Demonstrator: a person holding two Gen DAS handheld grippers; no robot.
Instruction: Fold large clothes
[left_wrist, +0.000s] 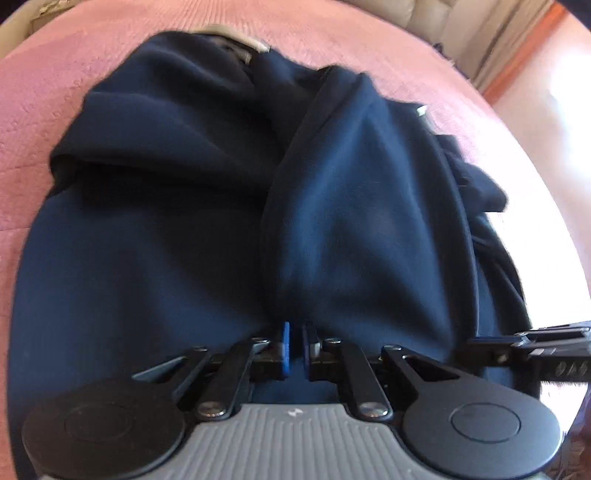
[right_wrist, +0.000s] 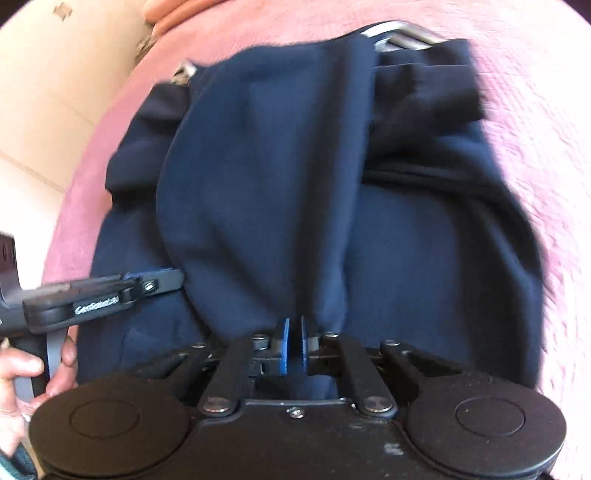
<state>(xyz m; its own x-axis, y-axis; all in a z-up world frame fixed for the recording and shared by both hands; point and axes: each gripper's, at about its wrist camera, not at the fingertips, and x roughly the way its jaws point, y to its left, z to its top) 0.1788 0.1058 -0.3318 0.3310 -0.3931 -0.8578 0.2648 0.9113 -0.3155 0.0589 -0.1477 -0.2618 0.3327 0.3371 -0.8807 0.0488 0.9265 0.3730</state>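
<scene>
Left wrist view: your left claw (left_wrist: 295, 345) sits low in the centre of the frame, its two blue pads (left_wrist: 285, 347) drawn close together with a raised ridge of the navy garment (left_wrist: 166, 258) pinched between them. The dark blue garment, a large soft piece of clothing, lies spread over a pink bedspread (left_wrist: 55, 92) and fills most of the view, with a thick fold running away from the claw towards the far end. A pale tan collar or lining (left_wrist: 236, 38) shows at the garment's far edge. At the right edge, your right claw (left_wrist: 528, 350) appears side-on, lying against the cloth. In the right wrist view, your right claw (right_wrist: 294, 341) also has its blue pads (right_wrist: 283, 343) nearly together, clamped on a gathered fold of the same garment (right_wrist: 424, 277), which rises from the pads in a long ridge. Your left claw (right_wrist: 162, 280) reaches in from the left, its tip on the fabric, and your left hand (right_wrist: 26, 373) grips its handle. Pink bedspread (right_wrist: 535, 129) surrounds the garment, and pale floor (right_wrist: 55, 92) shows at upper left.
</scene>
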